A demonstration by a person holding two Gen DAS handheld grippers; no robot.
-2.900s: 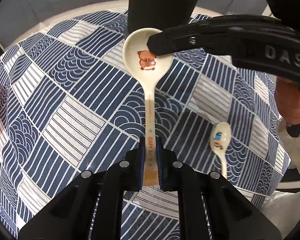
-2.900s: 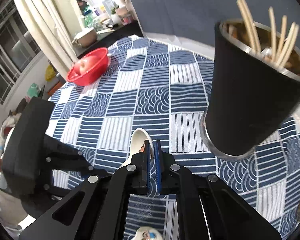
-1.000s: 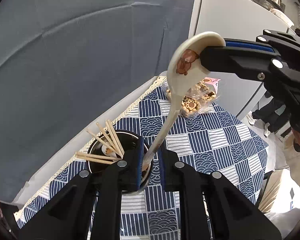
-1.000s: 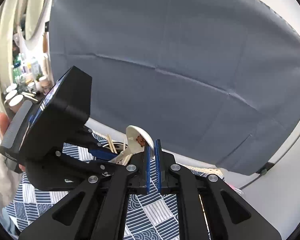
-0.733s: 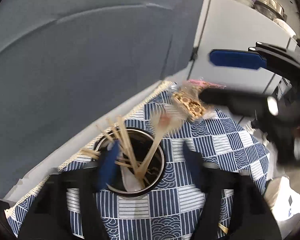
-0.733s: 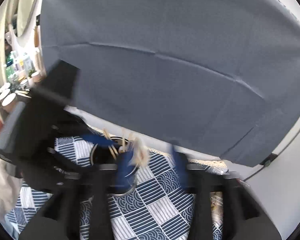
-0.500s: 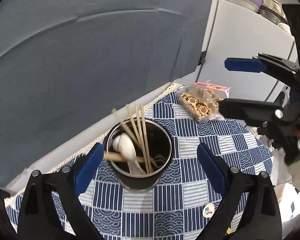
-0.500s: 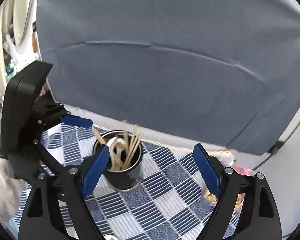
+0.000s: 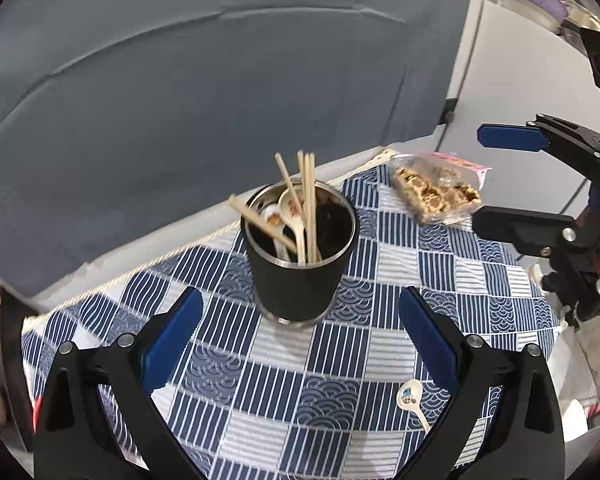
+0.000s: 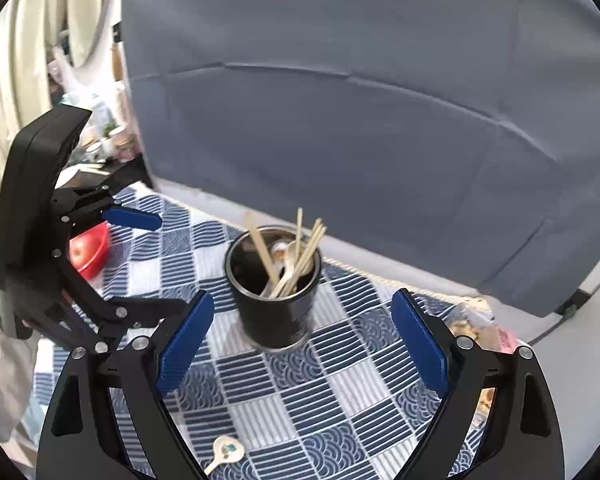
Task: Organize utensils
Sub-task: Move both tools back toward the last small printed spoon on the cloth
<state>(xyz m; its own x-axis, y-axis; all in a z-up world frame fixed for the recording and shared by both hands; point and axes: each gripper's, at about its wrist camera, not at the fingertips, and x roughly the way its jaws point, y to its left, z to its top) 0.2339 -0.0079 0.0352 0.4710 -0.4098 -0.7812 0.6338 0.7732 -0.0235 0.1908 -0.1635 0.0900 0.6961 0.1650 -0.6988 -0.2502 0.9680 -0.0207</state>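
A blue checked cloth (image 9: pixel 396 264) covers the table. The left gripper (image 9: pixel 300 332) and right gripper (image 10: pixel 302 338) have just opened wide and hold nothing. A black cup (image 9: pixel 298 276) stands between them, holding chopsticks (image 9: pixel 309 204) and two white spoons (image 9: pixel 290 210). A small spoon (image 9: pixel 411 397) lies on the cloth nearby.

Both wrist views look steeply down, near, from opposite sides; share utensil cup (image 9: pixel 300 256) (image 10: pixel 274 280) on tablecloth (image 9: pixel 380 344).
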